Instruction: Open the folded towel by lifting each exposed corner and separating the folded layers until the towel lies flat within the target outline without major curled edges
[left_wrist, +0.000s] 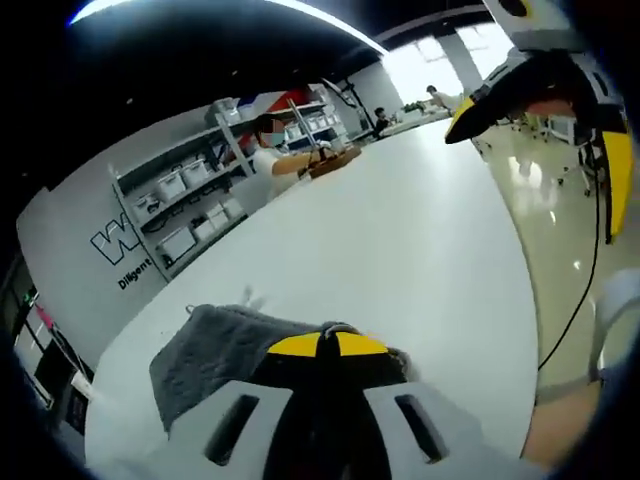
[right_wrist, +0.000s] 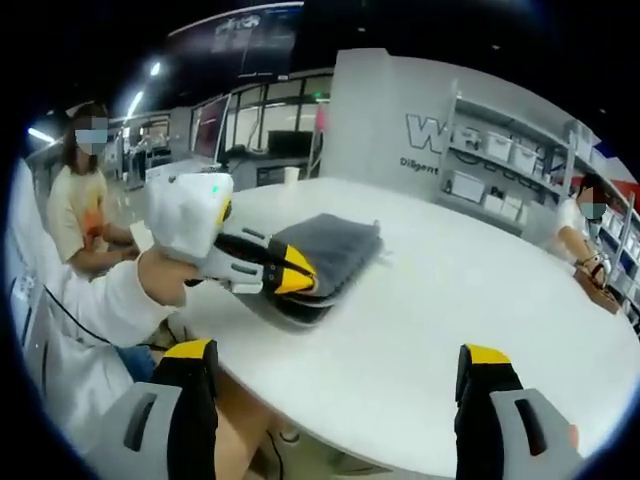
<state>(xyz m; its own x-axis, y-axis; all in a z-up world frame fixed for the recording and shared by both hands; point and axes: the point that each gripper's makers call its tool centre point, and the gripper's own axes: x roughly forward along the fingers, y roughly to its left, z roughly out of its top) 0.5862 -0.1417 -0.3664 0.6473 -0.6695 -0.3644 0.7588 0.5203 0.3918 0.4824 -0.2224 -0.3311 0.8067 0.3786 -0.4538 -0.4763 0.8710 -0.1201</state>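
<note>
A folded grey towel (right_wrist: 335, 245) lies on the round white table (right_wrist: 450, 300), near its edge; a dark edge shows under the towel's near side. In the right gripper view my left gripper (right_wrist: 288, 270), held by a hand in a white sleeve, has its yellow tips closed on the towel's near corner. In the left gripper view those tips (left_wrist: 328, 345) meet over the towel (left_wrist: 215, 355). My right gripper (right_wrist: 337, 355) stands wide open above the table's rim, a good way short of the towel, with nothing between its jaws. It also hangs open at the upper right of the left gripper view (left_wrist: 540, 140).
A person (left_wrist: 268, 150) sits at the table's far side with a wooden object (left_wrist: 335, 160). Shelves with white bins (left_wrist: 190, 195) line the grey wall. Another person (right_wrist: 85, 200) sits off the table's left. A black cable (left_wrist: 585, 270) hangs past the table edge.
</note>
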